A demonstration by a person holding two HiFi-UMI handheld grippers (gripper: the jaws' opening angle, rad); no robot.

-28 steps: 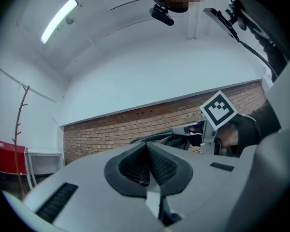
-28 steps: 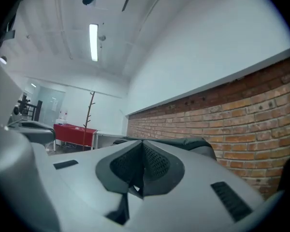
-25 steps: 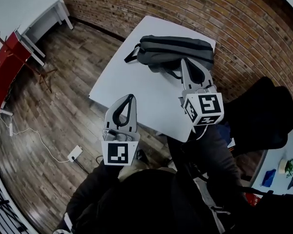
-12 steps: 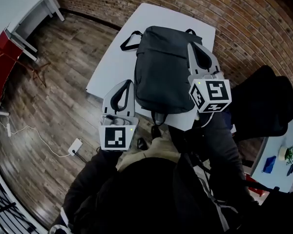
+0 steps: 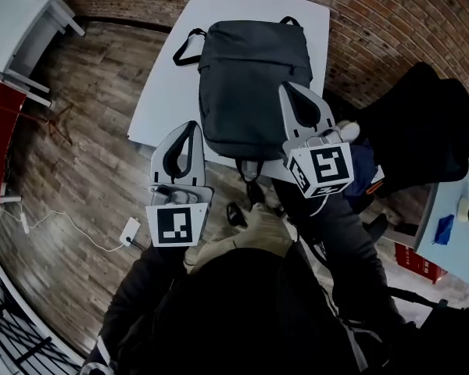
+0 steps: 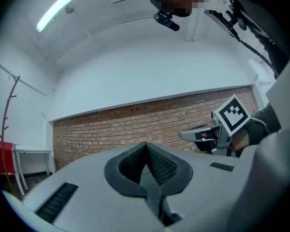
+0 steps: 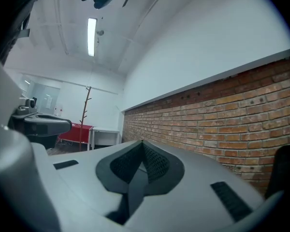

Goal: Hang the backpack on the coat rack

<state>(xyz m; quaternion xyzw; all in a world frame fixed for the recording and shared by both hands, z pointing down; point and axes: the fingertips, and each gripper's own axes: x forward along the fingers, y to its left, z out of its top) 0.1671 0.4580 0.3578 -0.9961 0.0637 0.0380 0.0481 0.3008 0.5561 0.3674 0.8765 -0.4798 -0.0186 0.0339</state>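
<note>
A dark grey backpack (image 5: 250, 84) lies on the white table (image 5: 164, 92), broad face up. Its straps are at the far end, and a loop (image 5: 250, 170) hangs over the near edge. My right gripper (image 5: 284, 86) is shut, its tip over the backpack's right edge. Its own view shows the right gripper (image 7: 141, 143) with nothing between the jaws. My left gripper (image 5: 192, 125) is shut and empty, just left of the backpack at the near table edge. The thin branched coat rack (image 7: 85, 115) stands far left beside a red stand, and the coat rack (image 6: 7, 110) also shows in the left gripper view.
A brick wall (image 5: 375, 14) runs behind the table. A black chair with dark cloth (image 5: 422, 123) stands at the right. On the left are a white desk (image 5: 16, 22) and a red stand (image 5: 0, 131). A power strip (image 5: 130, 229) and cable lie on the wooden floor.
The backpack, first seen edge-on at the table's far side, now shows its broad face and reaches the near edge. The right gripper has come down beside it. The head view has shifted forward.
</note>
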